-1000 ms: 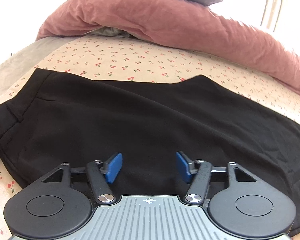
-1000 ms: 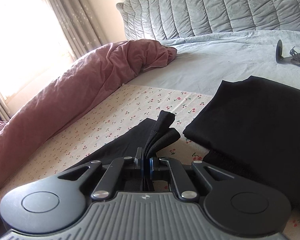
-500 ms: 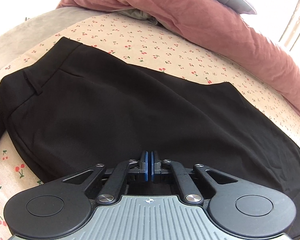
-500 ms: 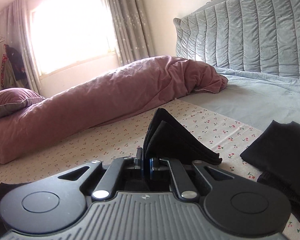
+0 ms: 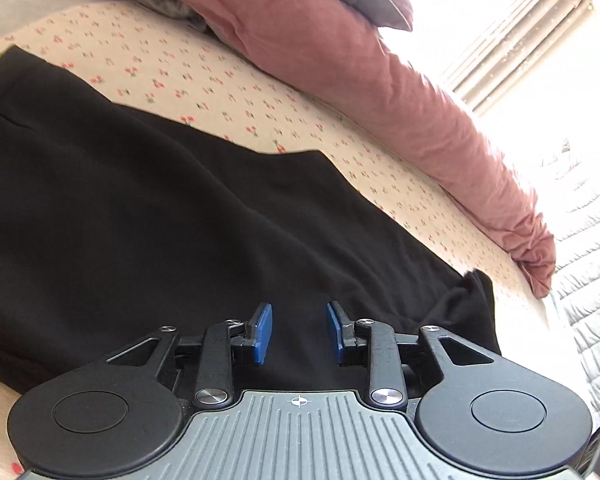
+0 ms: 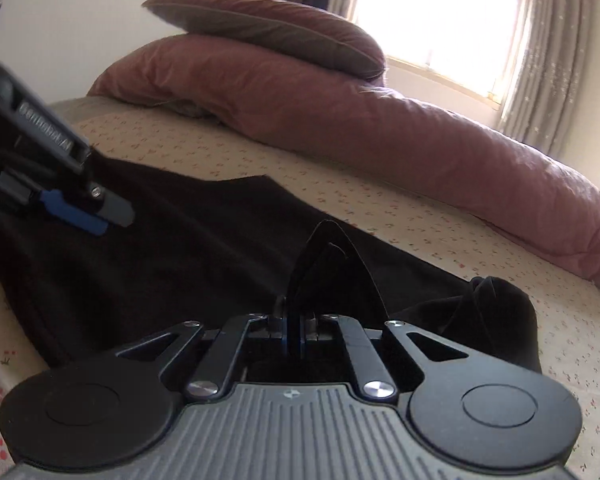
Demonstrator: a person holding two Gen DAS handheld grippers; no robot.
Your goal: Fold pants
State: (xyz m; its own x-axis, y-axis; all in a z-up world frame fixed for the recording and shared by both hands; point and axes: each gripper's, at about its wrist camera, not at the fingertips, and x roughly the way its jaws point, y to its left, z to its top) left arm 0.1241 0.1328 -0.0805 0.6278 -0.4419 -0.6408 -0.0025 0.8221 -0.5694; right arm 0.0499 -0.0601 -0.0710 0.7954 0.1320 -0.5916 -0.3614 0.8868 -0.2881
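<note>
Black pants (image 5: pixel 160 208) lie spread on the cherry-print sheet (image 5: pixel 228 80). My left gripper (image 5: pixel 299 330) hovers low over the near part of them; its jaws are opening, the blue pads (image 5: pixel 262 328) stand apart, and only flat cloth lies beneath the gap. My right gripper (image 6: pixel 296 332) is shut on the leg end of the pants (image 6: pixel 332 264), which stands up in a peak from the pads. The rest of that leg bunches to the right (image 6: pixel 496 304). In the right wrist view, the left gripper's blue pad (image 6: pixel 76 212) shows at the far left above the pants (image 6: pixel 180 240).
A long pink duvet (image 5: pixel 380 92) lies rolled along the far side of the bed, with a pillow (image 6: pixel 268 32) on top. A bright window (image 6: pixel 440 12) and curtains (image 6: pixel 548 60) stand behind. Grey quilted bedding (image 5: pixel 592 300) is at the right.
The left gripper shut, then parted its pads again while turning right. The right gripper swung the held leg end across the bed until it came over the spread pants beside the left gripper.
</note>
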